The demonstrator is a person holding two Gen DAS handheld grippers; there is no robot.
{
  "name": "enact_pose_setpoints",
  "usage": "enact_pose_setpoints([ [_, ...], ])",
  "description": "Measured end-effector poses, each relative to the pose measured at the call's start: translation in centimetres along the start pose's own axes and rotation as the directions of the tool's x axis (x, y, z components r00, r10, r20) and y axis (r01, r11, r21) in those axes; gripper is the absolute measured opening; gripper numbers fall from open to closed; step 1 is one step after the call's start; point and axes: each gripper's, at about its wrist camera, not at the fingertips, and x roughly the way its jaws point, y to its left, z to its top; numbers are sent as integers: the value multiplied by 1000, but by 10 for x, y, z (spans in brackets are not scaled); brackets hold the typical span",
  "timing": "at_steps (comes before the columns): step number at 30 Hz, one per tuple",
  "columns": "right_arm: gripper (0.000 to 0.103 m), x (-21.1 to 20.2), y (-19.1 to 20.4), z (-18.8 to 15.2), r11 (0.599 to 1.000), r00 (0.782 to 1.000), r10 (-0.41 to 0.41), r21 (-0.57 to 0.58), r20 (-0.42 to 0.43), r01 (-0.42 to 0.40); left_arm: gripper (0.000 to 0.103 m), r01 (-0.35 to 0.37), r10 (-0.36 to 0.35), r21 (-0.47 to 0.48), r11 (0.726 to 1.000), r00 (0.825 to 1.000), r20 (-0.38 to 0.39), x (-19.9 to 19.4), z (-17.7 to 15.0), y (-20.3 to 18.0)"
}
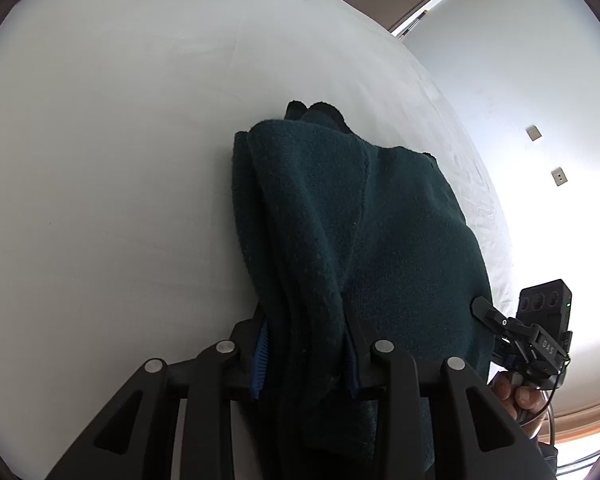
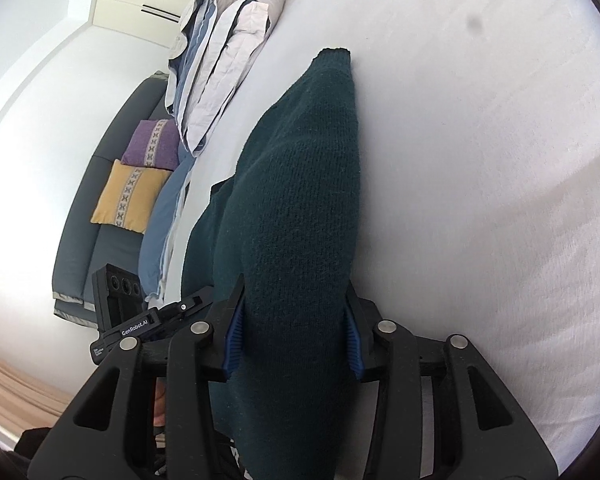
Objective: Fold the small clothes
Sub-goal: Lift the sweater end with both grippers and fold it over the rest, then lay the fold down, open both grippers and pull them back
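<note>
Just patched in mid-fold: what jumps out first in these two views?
A dark green sweater fills both views, lying on the white bed. The left gripper and the right gripper each have a thick fold of it between their fingers. Folded bedding sits at the bed's far edge, with purple and yellow cushions on a grey sofa beyond.

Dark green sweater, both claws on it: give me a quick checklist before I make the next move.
1. Left claw has the dark green sweater between its pads: ok, several bunched layers.
2. Right claw gripping the sweater: ok, fabric fills the gap.
3. Far end of the sweater resting on the white bed sheet: ok.
4. Bed surface around the sweater free of clutter: ok; the folded bedding sits off at the edge.
5. Fold edges lined up: cannot tell, the claws hide the near end.
</note>
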Motion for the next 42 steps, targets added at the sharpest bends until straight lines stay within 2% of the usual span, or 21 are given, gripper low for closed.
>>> enact_pose_setpoints([
  [4,39,-1,10,8,998,999,-47,-44,-5,47,33,8,-8,-12,1000,1000,10,-3,-5,1],
  [6,39,-1,30,10,988,995,-103,-118,2,102,32,4,-4,-15,1000,1000,16,-5,-9,4],
  [9,39,1,48,20,974,991,-134,-185,3,133,32,5,-4,-28,1000,1000,30,-6,-13,6],
  [12,39,4,30,28,983,992,-121,-139,-25,116,32,20,-18,-51,998,999,36,-5,-14,10],
  [15,39,8,-2,30,999,999,-21,-51,-46,19,33,13,-11,-45,999,999,41,-4,-13,11],
  [16,39,7,-3,30,998,999,-12,-55,-48,9,33,5,-3,-40,999,999,44,-4,-14,10],
  [20,43,10,8,34,995,997,-52,-90,-59,47,35,-6,8,-44,999,999,50,-5,-13,9],
  [25,47,-3,17,29,989,994,-107,-104,-2,106,50,-98,100,-27,995,991,88,-19,-14,-2],
  [28,47,-23,28,20,976,985,-160,-136,68,168,57,-209,199,43,977,965,170,-41,-19,-22],
  [29,47,-31,31,16,971,979,-179,-142,94,191,66,-248,230,69,966,952,201,-48,-20,-30],
  [30,47,-38,34,13,966,974,-195,-147,117,211,75,-299,269,95,950,931,245,-56,-23,-40],
  [31,47,-45,38,9,960,966,-215,-152,142,236,79,-337,295,109,935,912,287,-63,-25,-47],
  [34,55,-61,56,-7,919,928,-296,-197,227,342,98,-439,352,127,890,835,422,-85,-36,-68],
  [35,62,-68,63,-13,902,912,-316,-215,263,374,103,-487,377,123,865,791,481,-93,-42,-78],
  [36,66,-75,67,-17,889,898,-327,-225,294,398,103,-521,390,119,845,753,529,-100,-45,-89],
  [37,75,-81,74,-22,877,884,-335,-234,325,419,103,-551,393,118,826,714,580,-109,-51,-96],
  [38,78,-89,84,-27,855,861,-342,-256,377,451,103,-575,391,118,809,678,622,-117,-57,-102],
  [40,86,-99,99,-34,815,822,-358,-280,444,506,103,-637,400,105,764,594,698,-132,-67,-118],
  [41,89,-104,111,-38,782,789,-368,-296,492,549,103,-664,402,98,741,555,728,-138,-72,-124],
  [42,94,-109,118,-40,764,770,-367,-303,522,569,103,-687,405,87,721,521,751,-144,-74,-129],
])
